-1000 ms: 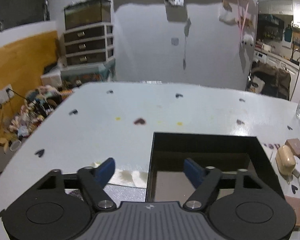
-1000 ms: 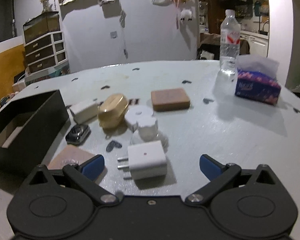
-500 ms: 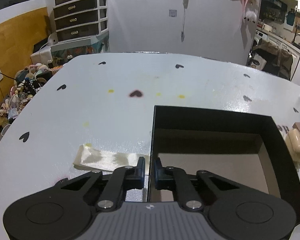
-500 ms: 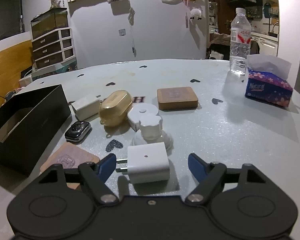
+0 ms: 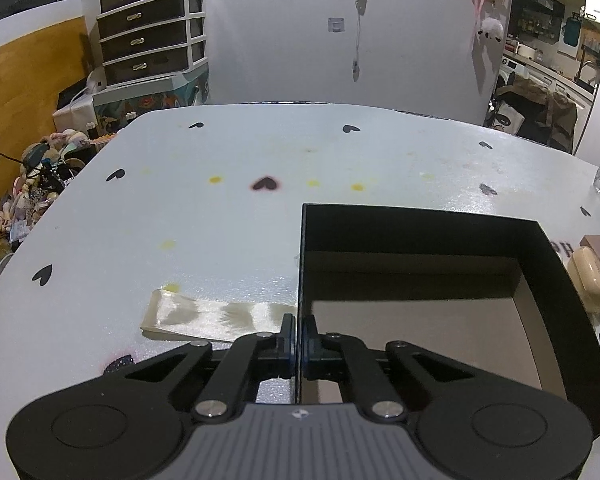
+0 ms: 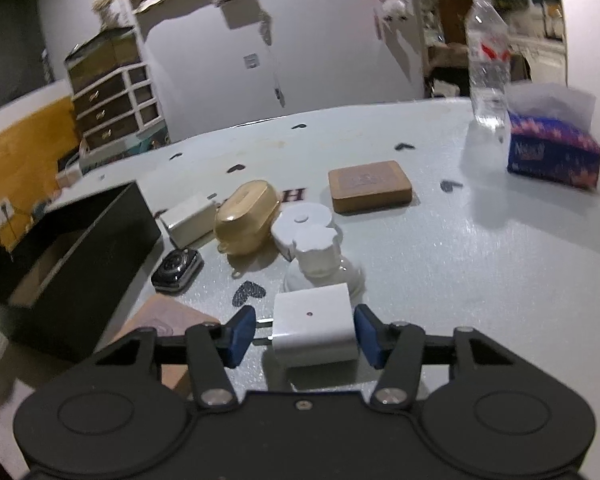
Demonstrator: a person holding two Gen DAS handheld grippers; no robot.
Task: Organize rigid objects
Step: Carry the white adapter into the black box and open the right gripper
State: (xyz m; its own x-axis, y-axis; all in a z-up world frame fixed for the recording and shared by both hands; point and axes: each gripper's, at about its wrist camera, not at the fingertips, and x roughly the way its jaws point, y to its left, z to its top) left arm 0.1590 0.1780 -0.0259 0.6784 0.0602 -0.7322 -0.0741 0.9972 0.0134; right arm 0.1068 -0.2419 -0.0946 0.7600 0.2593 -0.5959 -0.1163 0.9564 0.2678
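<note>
My left gripper (image 5: 299, 338) is shut on the left wall of an open black box (image 5: 420, 216), which has a bare brown floor. The box also shows at the left of the right wrist view (image 6: 84, 248). My right gripper (image 6: 305, 334) is partly closed around a white plug charger (image 6: 314, 330); the right pad touches it, the left pad stands by its prongs. Beyond it lie a white knob-shaped piece (image 6: 318, 258), a white round case (image 6: 302, 220), a gold case (image 6: 246, 216), a white adapter (image 6: 190, 220), a smartwatch (image 6: 177, 270) and a brown block (image 6: 370, 186).
A cream ribbon strip (image 5: 216, 316) lies left of the box. A pink-brown pad (image 6: 168, 320) lies under my right gripper's left side. A water bottle (image 6: 488, 68) and a blue tissue box (image 6: 552, 148) stand at the far right. The table edge curves at left.
My left gripper has closed onto the box's left wall. My right gripper has moved forward and narrowed around the white charger.
</note>
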